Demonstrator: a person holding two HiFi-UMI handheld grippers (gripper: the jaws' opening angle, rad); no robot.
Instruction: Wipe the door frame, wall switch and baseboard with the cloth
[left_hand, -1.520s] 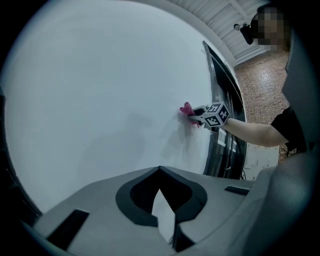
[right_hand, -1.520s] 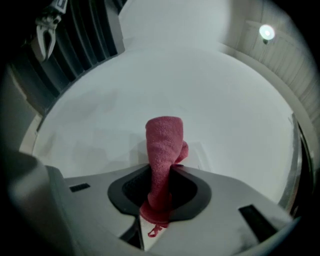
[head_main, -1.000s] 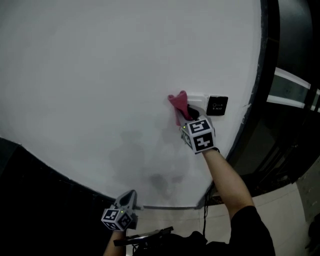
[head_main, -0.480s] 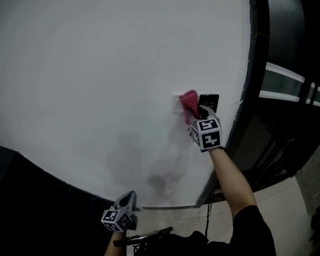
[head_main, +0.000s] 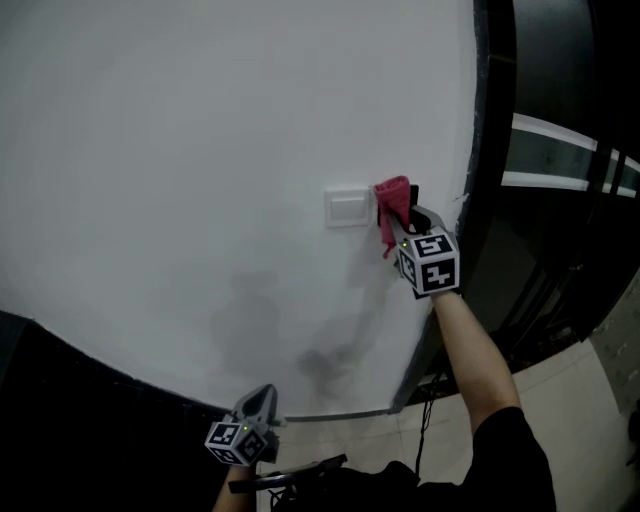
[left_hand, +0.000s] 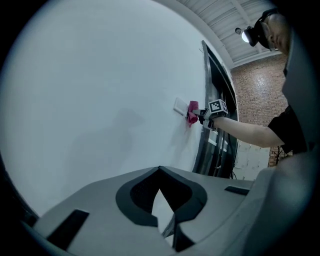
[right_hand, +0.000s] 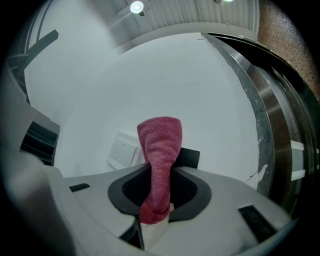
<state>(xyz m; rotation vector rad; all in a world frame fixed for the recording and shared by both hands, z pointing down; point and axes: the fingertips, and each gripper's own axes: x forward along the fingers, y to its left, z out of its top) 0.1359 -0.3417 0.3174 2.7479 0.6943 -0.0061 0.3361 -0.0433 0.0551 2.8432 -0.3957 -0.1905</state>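
One white wall (head_main: 200, 150) fills the frame, one dark door frame (head_main: 490, 150) down its right edge; centre-right, the right gripper (head_main: 403, 228) clamps one red cloth (head_main: 393, 200), covering a black plate (right_hand: 189, 157) beside one white wall switch (head_main: 347, 208); bottom centre, the left gripper (head_main: 258, 400) is closed, empty

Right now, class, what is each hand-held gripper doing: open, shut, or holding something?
Left hand-held gripper: shut, nothing between its jaws.
Right hand-held gripper: shut on the pink cloth.
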